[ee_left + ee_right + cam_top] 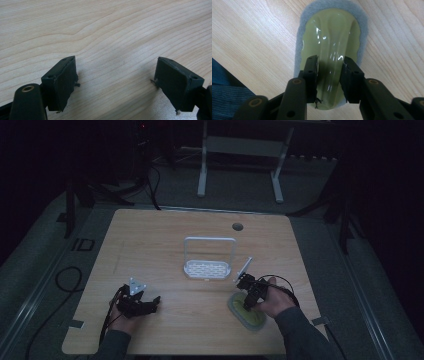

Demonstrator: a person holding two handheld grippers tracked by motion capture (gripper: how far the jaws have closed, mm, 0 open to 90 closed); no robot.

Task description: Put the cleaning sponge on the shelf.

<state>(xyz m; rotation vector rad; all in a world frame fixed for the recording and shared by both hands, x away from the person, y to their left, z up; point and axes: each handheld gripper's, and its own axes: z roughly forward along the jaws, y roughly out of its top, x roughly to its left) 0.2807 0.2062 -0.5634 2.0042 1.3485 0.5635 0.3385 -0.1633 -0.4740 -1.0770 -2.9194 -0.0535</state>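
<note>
From above, one wooden table carries three things: a white rack, a yellow-green sponge with a grey edge, and two tongs held by two hands. The left tongs lie near the table's front edge, well apart from the rack, which stands ahead of and between both tongs. The right tongs point down onto the sponge, just in front of the rack's right end. Along the left tongs, the two black jaws stand wide apart over bare wood, holding nothing. Along the right tongs, the two jaws are partly closed around a raised glossy ridge of the one sponge, one jaw at each side, touching or nearly touching it; whether they grip it I cannot tell. A blue sleeve shows at lower left.
</note>
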